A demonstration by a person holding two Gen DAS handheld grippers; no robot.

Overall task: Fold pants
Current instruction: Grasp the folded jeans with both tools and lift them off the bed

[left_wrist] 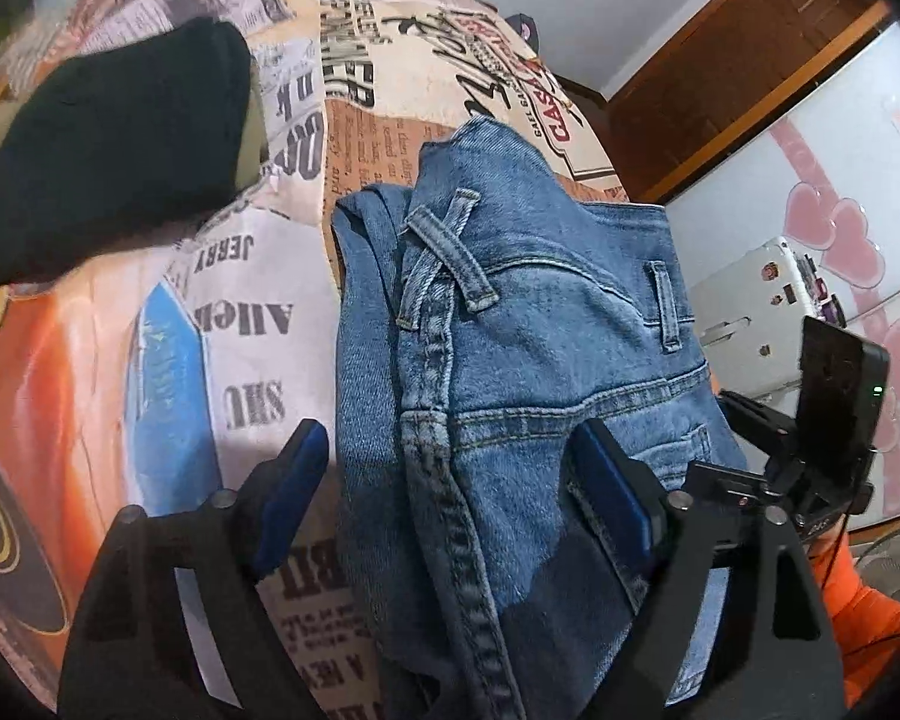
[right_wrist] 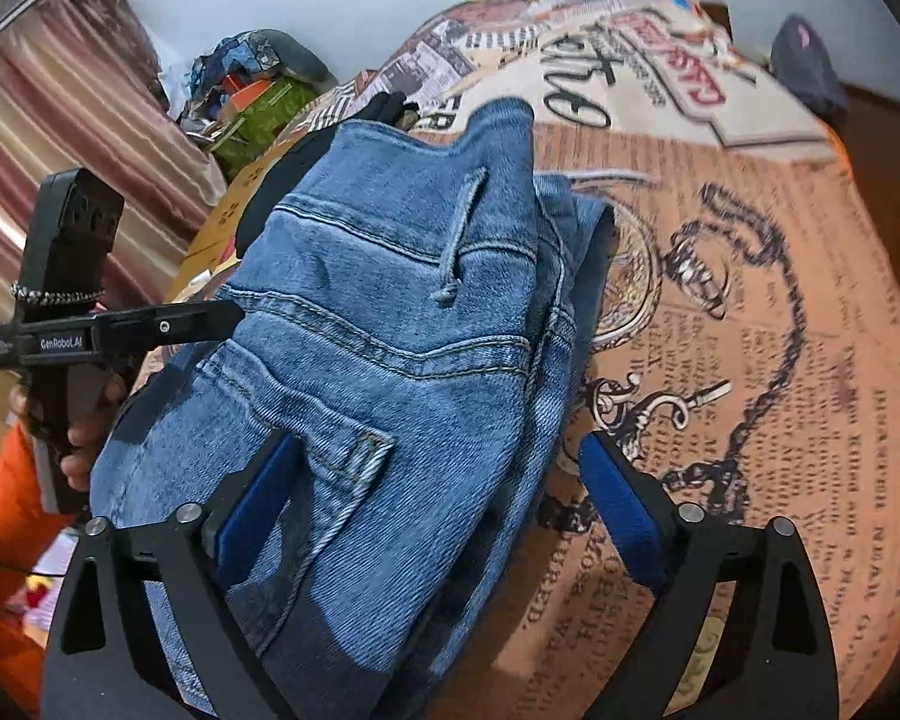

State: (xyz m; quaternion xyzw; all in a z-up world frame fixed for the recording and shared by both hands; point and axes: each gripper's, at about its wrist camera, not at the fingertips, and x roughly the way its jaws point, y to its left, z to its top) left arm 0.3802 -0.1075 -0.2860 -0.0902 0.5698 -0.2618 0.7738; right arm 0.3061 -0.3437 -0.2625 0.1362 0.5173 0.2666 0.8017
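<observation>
Folded jeans lie on the printed bedspread, waistband away from me, back pocket up. My left gripper stands wide open astride the near end of the bundle, its blue pads on either side and closed on nothing. My right gripper is likewise spread wide over the same bundle, holding nothing. A folded black garment lies well apart, toward the far left. I judge the folding nearly finished; the next move calls for both grippers to close on the bundle's near edge for a last fold, or to lift it aside.
</observation>
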